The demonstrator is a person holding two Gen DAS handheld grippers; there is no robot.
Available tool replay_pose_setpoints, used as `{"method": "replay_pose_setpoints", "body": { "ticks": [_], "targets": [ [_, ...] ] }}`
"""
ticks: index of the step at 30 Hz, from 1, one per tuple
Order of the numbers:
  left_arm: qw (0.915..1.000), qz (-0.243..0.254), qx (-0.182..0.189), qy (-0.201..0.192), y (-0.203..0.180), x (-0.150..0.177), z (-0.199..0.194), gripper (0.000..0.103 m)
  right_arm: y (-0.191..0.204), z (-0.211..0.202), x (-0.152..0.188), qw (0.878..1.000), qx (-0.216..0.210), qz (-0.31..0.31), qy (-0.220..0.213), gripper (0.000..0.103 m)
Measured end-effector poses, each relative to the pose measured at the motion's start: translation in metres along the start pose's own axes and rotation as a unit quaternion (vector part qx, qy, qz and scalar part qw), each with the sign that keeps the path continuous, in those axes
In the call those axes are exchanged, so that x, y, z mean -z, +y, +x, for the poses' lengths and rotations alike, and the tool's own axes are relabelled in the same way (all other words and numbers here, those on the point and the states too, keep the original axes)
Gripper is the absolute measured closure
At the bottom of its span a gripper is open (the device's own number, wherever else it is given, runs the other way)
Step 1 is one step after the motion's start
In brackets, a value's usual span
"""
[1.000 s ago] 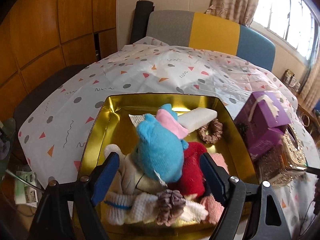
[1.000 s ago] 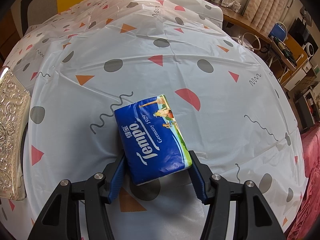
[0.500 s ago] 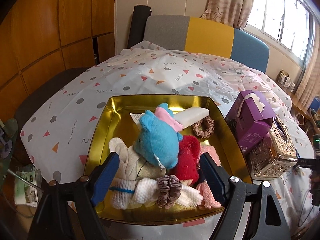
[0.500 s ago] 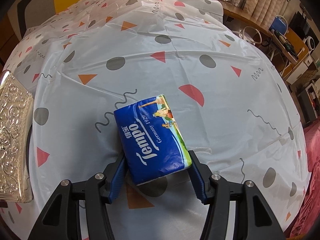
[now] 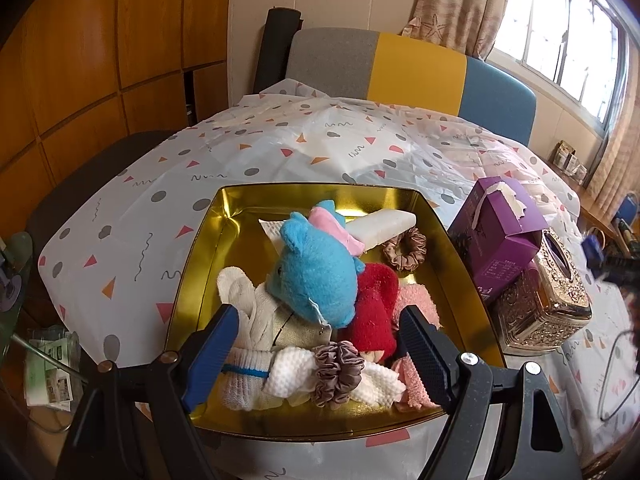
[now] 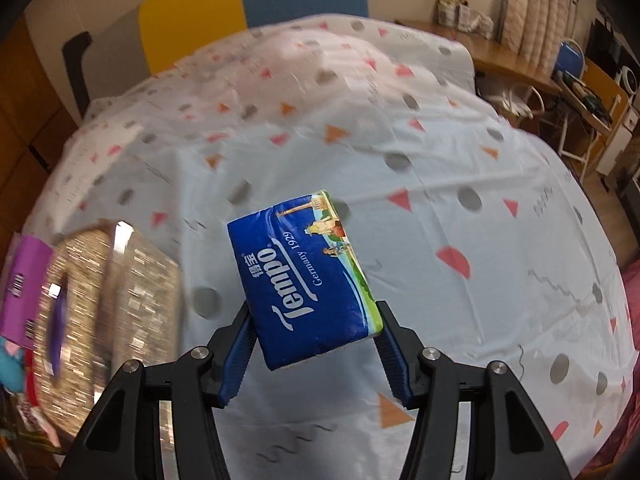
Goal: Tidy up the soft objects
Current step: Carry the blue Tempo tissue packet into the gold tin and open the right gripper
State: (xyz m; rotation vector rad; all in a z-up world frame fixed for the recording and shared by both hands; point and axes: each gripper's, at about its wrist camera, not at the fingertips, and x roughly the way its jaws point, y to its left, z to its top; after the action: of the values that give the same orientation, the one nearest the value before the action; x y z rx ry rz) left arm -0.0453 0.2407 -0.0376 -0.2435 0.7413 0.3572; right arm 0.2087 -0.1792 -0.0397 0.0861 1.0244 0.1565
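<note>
The right gripper (image 6: pixel 314 350) pinches the blue tissue pack (image 6: pixel 304 284) by its near end, clear of the tablecloth (image 6: pixel 460 160); gripped so low, it could tip out. The left gripper (image 5: pixel 320 354) hangs spread above the gold tray (image 5: pixel 240 200), heaped with a blue plush (image 5: pixel 316 272), socks and scrunchies — little room beside that plush

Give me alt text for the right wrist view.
The right gripper is shut on a blue Tempo tissue pack, held in the air above the patterned tablecloth. At the blurred left edge sit an ornate metallic tissue box and a purple box.
</note>
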Motion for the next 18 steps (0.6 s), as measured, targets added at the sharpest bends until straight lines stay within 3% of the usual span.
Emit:
{"method": "replay_pose_setpoints", "body": {
  "ticks": [8, 18],
  "targets": [
    [1.0000, -0.004, -0.005, -0.001, 0.004, 0.000, -0.002, 0.020, 0.077, -0.043, -0.020, 0.994, -0.064, -0.062, -0.059, 0.045],
    [0.9996, -0.017, -0.019, -0.007, 0.016, -0.001, -0.006, 0.015, 0.181, -0.099, 0.006, 0.970, -0.156, -0.153, -0.102, 0.045]
  ]
}}
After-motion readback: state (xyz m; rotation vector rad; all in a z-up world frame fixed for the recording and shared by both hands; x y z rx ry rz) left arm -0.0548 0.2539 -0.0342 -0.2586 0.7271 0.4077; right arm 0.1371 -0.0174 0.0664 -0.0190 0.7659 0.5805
